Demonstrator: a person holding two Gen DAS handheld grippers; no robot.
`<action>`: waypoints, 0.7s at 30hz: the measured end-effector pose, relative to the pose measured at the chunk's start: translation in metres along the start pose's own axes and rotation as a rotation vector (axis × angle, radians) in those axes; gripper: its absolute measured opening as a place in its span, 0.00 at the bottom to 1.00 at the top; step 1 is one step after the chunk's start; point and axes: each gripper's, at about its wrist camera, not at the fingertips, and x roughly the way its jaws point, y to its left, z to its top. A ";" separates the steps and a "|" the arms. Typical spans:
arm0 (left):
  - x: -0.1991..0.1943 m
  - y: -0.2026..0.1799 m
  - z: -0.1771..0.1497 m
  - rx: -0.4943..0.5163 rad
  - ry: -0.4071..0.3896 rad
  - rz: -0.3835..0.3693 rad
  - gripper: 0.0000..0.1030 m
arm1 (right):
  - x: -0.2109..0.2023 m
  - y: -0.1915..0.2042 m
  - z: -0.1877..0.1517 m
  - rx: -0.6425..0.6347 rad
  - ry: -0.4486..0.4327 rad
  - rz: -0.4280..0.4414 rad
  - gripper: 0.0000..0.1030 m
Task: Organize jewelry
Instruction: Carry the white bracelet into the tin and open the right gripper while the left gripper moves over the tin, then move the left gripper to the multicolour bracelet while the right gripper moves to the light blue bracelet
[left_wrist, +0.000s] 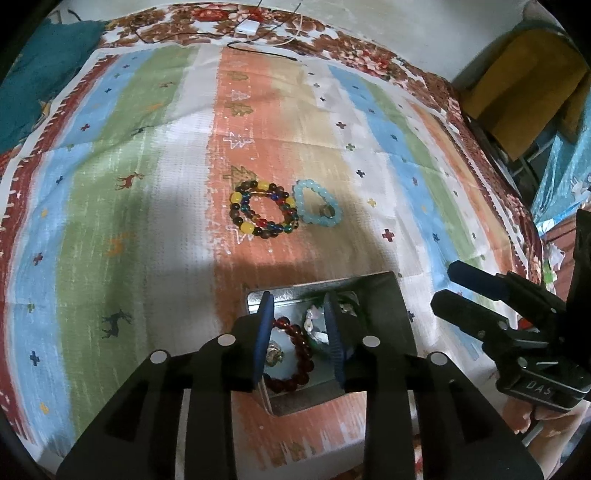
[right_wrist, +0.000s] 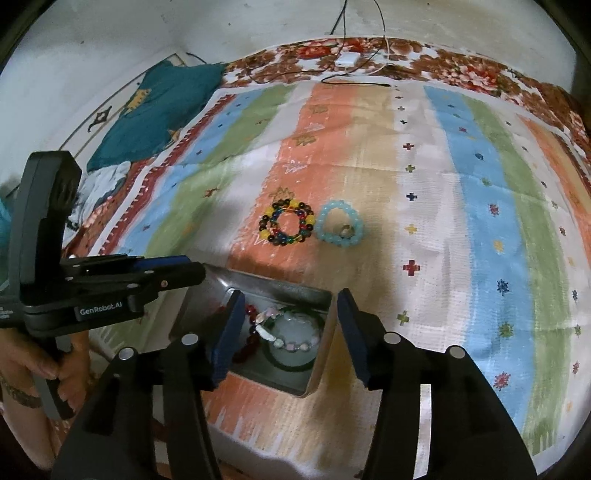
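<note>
A multicolour bead bracelet (left_wrist: 263, 208) and a light blue bead bracelet (left_wrist: 316, 203) with a small ring (left_wrist: 327, 211) inside it lie on the striped cloth; both bracelets also show in the right wrist view (right_wrist: 287, 227) (right_wrist: 340, 223). A metal tin (left_wrist: 291, 400) holds a dark red bead bracelet (left_wrist: 295, 354) and other jewelry. My left gripper (left_wrist: 299, 332) is open and empty over the tin. My right gripper (right_wrist: 290, 325) is open and empty over the tin (right_wrist: 314, 380), above a pale bead bracelet (right_wrist: 291, 332) inside.
The striped cloth (left_wrist: 147, 184) covers a floral bedspread (right_wrist: 461, 70). A teal cloth (right_wrist: 159, 110) lies at the far left. A white charger (right_wrist: 348, 59) with cables lies at the far edge. A brown box (left_wrist: 524, 85) stands off to the right.
</note>
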 end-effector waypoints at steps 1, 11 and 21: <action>0.001 0.000 0.001 0.000 0.000 0.000 0.29 | 0.000 0.000 0.000 0.003 -0.001 -0.001 0.54; 0.013 0.005 0.018 -0.030 -0.006 0.009 0.40 | 0.009 -0.010 0.012 0.025 -0.001 -0.033 0.64; 0.037 0.005 0.040 0.005 0.037 0.037 0.42 | 0.038 -0.031 0.032 0.069 0.048 -0.082 0.66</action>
